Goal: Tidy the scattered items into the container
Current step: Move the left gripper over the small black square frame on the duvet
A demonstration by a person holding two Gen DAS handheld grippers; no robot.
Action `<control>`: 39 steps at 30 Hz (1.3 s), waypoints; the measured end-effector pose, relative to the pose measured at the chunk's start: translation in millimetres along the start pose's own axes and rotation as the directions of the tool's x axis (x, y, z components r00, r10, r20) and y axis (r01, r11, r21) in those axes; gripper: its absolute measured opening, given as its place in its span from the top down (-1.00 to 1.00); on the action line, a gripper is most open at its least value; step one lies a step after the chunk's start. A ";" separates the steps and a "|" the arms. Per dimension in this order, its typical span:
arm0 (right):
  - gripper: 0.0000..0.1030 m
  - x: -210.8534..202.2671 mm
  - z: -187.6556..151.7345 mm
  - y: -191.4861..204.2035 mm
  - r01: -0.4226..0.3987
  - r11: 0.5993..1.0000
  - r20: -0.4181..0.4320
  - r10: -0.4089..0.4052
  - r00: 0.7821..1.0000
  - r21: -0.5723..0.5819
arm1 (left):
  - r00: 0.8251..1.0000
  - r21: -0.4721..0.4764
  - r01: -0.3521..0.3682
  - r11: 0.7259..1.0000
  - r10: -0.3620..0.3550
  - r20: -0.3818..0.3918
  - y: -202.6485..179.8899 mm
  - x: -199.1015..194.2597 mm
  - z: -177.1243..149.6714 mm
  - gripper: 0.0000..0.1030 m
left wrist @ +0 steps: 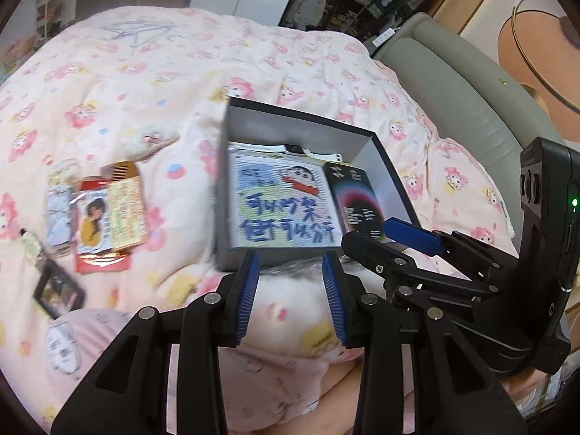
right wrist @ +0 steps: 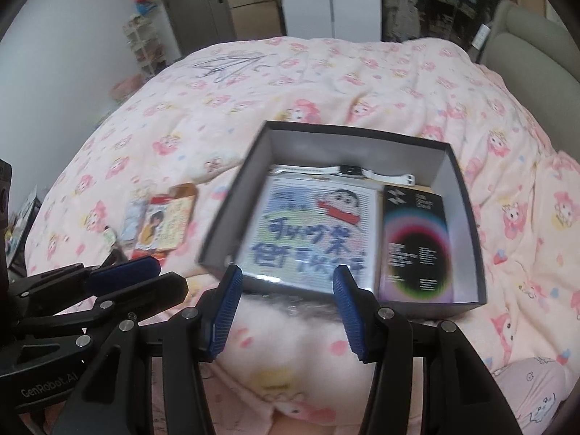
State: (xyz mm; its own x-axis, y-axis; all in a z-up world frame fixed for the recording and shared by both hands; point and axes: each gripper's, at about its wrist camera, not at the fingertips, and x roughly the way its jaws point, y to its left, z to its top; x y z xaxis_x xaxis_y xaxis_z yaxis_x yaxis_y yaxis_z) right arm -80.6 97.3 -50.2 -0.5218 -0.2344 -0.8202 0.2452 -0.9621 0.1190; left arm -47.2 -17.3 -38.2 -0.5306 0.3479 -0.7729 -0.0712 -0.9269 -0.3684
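Note:
An open grey box (left wrist: 232,137) (right wrist: 467,214) sits on the pink bed. Inside lie a cartoon picture (left wrist: 282,206) (right wrist: 308,232), a dark booklet (left wrist: 357,199) (right wrist: 417,239) and a white watch (left wrist: 297,149) (right wrist: 348,170). Left of the box, scattered cards (left wrist: 108,214) (right wrist: 163,224), a small packet (left wrist: 58,210) and a black keychain frame (left wrist: 56,290) lie on the quilt. My left gripper (left wrist: 291,264) is open and empty just in front of the box. My right gripper (right wrist: 286,279) is open and empty at the box's near edge.
A grey padded headboard (left wrist: 471,94) (right wrist: 536,58) runs along the right. A folded hanger (left wrist: 137,32) (right wrist: 224,65) lies at the far end of the bed. Each gripper shows in the other's view, close beside it (left wrist: 409,235) (right wrist: 123,272).

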 end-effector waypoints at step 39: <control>0.07 204.1 17.5 213.1 -0.358 0.906 -0.462 0.223 0.858 -0.227 | 0.989 -0.610 -0.140 0.780 0.136 -0.053 314.8 16.3 -85.4 0.29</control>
State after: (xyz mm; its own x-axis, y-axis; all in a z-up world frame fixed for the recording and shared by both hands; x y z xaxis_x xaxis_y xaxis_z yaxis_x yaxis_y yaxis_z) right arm -149.1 -158.0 -182.5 -0.0155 -0.3517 -0.9360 0.5945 -0.7559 0.2742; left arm -6.2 -291.4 -210.9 -0.4903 0.2254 -0.8419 0.5336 -0.6861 -0.4945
